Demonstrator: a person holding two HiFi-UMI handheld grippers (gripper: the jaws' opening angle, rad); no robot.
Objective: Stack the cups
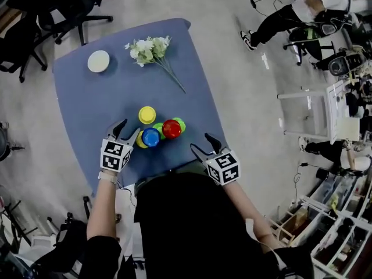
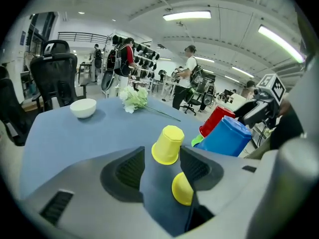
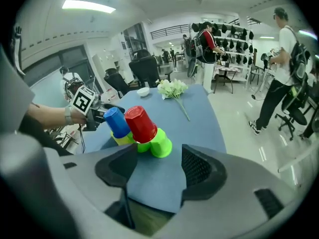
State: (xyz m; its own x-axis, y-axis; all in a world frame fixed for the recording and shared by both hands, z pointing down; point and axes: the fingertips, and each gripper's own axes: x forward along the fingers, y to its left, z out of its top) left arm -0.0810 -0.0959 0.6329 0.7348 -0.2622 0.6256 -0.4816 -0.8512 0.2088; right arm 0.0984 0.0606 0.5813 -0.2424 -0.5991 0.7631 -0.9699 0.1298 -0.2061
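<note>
Item: cups (image 1: 171, 128), plastic, upturned, clustered at near edge of blue table (image 1: 87, 97); lone yellow cup (image 1: 147, 114) just beyond. I judge them light, slick, squashable: grip mid-wall, gently. My left gripper (image 1: 128, 131) and right gripper (image 1: 201, 143): jaws wide, empty.

Cup cluster (image 1: 158, 130) blocks table (image 1: 87, 106) front centre. Bare top right of cups, also behind them up to flowers (image 1: 152, 50), bowl (image 1: 99, 61). Office chair (image 1: 72, 4) beyond far-left corner.

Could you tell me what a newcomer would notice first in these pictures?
The bright cluster of upturned cups near the table's front edge stands out: blue and red ones sit atop others, a yellow cup alone behind. The open left gripper and right gripper flank it; a bowl and flowers lie farther back.
</note>
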